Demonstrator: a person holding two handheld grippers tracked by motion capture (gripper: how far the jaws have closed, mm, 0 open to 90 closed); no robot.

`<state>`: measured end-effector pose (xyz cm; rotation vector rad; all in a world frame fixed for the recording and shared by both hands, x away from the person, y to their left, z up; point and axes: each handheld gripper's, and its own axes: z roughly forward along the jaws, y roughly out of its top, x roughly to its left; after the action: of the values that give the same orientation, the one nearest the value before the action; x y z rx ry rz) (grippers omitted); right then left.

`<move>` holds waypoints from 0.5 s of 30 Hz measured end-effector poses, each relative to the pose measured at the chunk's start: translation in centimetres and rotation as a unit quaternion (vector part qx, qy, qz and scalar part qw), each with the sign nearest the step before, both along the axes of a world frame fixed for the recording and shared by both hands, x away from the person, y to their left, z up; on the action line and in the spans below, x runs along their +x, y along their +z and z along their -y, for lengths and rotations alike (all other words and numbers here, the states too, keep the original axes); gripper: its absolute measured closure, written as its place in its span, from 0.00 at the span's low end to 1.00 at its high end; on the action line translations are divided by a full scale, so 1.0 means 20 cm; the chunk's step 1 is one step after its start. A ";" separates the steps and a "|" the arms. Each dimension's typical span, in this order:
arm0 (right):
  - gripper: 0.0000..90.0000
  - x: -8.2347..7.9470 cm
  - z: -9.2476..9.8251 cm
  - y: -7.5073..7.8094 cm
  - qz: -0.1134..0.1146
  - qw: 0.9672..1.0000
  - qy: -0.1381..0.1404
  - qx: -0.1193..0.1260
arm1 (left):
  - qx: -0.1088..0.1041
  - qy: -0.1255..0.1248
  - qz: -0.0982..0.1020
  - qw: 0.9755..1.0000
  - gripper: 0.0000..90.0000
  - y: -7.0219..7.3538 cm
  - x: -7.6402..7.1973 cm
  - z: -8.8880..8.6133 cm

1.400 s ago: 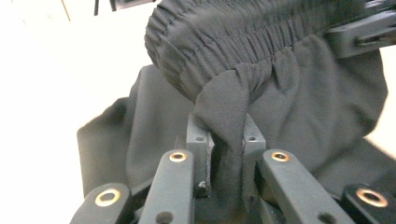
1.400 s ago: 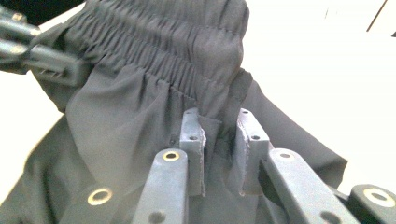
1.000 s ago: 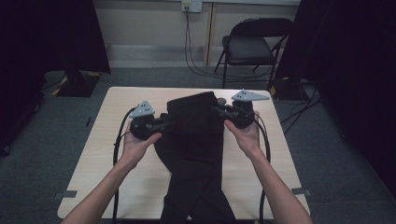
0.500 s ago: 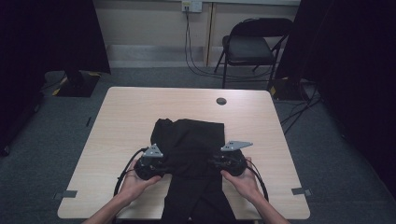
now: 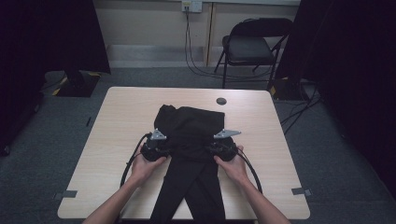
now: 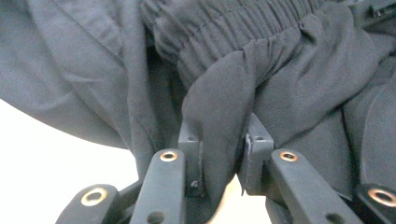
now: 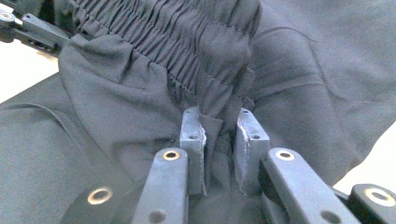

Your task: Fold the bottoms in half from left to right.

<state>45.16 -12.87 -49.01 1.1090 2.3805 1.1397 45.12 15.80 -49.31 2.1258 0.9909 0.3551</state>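
Left gripper view puts you right at your left gripper (image 6: 223, 161): a thick fold of the black trousers (image 6: 289, 88) sits between the pads, but the jaws have just been easing apart and the cloth hangs there loosely rather than pinched flat, so count that claw as letting go. In the right gripper view your right gripper (image 7: 223, 154) is clenched on a bunched pleat of the same cloth, just below the gathered elastic waistband (image 7: 187, 42), and the pleat is squeezed narrow between the pads. The fabric is matte black, thin and softly creased, with close ruching along the waistband and smoother panels falling away on either side of it. From the high view, your left gripper (image 5: 156, 148) and right gripper (image 5: 223, 145) sit at the two sides of the trousers (image 5: 189, 140), which lie in the middle of the light wooden table (image 5: 116, 121); the upper part is folded back into a dark block toward the far edge of the table, and the two legs run toward you and reach its near edge between your forearms. A small dark round disc (image 5: 221, 101) lies on the table beyond the trousers, well apart from them. No brand, label or readable writing shows on the cloth or the grippers.
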 end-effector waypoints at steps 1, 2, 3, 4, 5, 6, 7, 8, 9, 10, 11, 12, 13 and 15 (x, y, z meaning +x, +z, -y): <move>0.85 0.04 -0.02 0.00 0.001 1.000 -0.005 -0.006 | -0.002 0.006 -0.001 1.000 0.80 0.00 0.02 0.00; 0.85 0.06 -0.02 0.01 0.001 1.000 -0.007 -0.008 | -0.001 0.014 0.000 1.000 0.80 0.00 0.05 0.00; 0.85 0.10 -0.03 0.01 -0.002 1.000 -0.012 -0.009 | 0.001 0.021 0.005 1.000 0.78 0.00 0.07 0.00; 0.84 0.11 -0.04 0.01 0.001 1.000 -0.016 -0.011 | 0.001 0.026 0.012 1.000 0.76 -0.01 0.08 0.00; 0.84 0.14 -0.05 0.01 0.004 1.000 -0.018 -0.013 | -0.002 0.029 0.017 0.999 0.75 -0.01 0.10 -0.01; 0.84 0.16 -0.05 0.00 0.008 1.000 -0.027 -0.011 | -0.008 0.035 0.019 0.999 0.73 -0.02 0.11 -0.01; 0.84 0.17 -0.06 0.00 0.021 0.999 -0.035 -0.014 | -0.015 0.040 0.022 0.999 0.72 -0.03 0.12 -0.01; 0.84 0.18 -0.06 -0.01 0.026 0.999 -0.042 -0.011 | -0.018 0.041 0.027 0.999 0.72 -0.03 0.12 -0.01; 0.83 0.18 -0.06 -0.02 0.024 0.998 -0.052 0.001 | -0.020 0.041 0.025 0.999 0.72 -0.03 0.12 -0.01; 0.82 0.18 -0.06 -0.02 0.023 0.998 -0.050 0.003 | -0.018 0.041 0.023 0.999 0.69 -0.03 0.12 -0.02; 0.77 0.18 -0.06 -0.01 0.022 0.998 -0.050 0.002 | -0.009 0.038 0.018 0.999 0.63 -0.02 0.12 -0.02; 0.71 0.18 -0.05 0.00 0.019 0.998 -0.052 0.002 | 0.000 0.032 0.016 0.999 0.57 -0.01 0.11 -0.02; 0.64 0.17 -0.04 0.01 0.018 0.998 -0.056 -0.003 | -0.001 0.032 0.017 0.999 0.54 0.00 0.10 -0.02; 0.56 0.15 -0.03 0.03 0.021 0.998 -0.062 -0.002 | -0.004 0.016 0.019 1.000 0.47 0.03 0.07 -0.02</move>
<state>48.24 -12.22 -48.35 1.2001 2.2471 1.1039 46.50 16.20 -48.79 2.0905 1.0036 0.4063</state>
